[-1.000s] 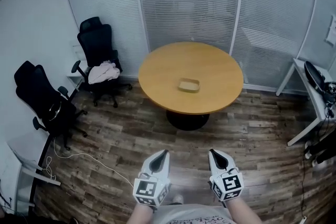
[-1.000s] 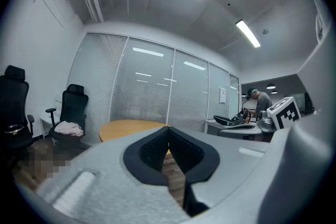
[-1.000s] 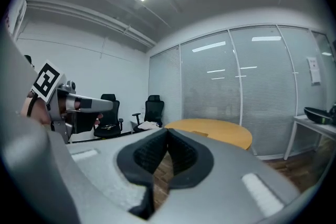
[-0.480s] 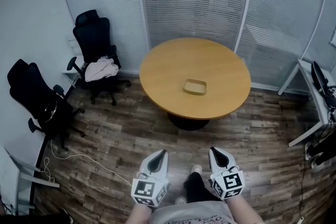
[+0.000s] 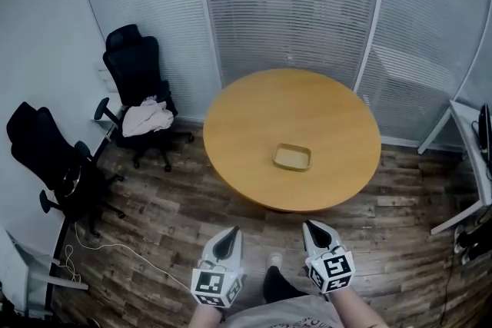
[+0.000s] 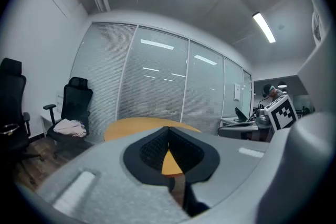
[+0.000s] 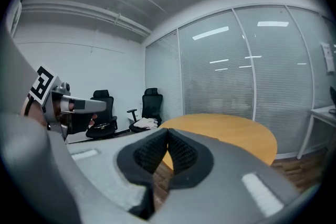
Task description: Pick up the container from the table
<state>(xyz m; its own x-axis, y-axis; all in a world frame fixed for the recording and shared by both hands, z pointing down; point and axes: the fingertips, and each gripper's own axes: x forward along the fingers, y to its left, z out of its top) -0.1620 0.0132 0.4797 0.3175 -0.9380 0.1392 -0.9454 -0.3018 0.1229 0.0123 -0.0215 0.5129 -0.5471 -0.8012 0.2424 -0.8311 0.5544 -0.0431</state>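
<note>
A shallow tan container (image 5: 292, 157) sits on the round wooden table (image 5: 254, 111), toward its near right side. Both grippers hang low at the bottom of the head view, over the plank floor and well short of the table. My left gripper (image 5: 232, 232) has its jaws touching at the tips with nothing between them. My right gripper (image 5: 310, 226) is shut too and empty. In the left gripper view the table (image 6: 142, 124) lies ahead past the shut tips (image 6: 168, 128). The right gripper view shows the table (image 7: 231, 128) beyond its shut tips (image 7: 167, 130). The container is hidden in both gripper views.
Two black office chairs stand at the left, one (image 5: 142, 81) with a pale cloth (image 5: 150, 117) on its seat, the other (image 5: 54, 157) nearer. Glass walls with blinds (image 5: 292, 4) close off the back. A white desk (image 5: 469, 165) is at the right. A cable (image 5: 115, 246) trails on the floor.
The view and both grippers have advanced toward the table, which now sits larger and lower in the head view. Both grippers stayed shut.
</note>
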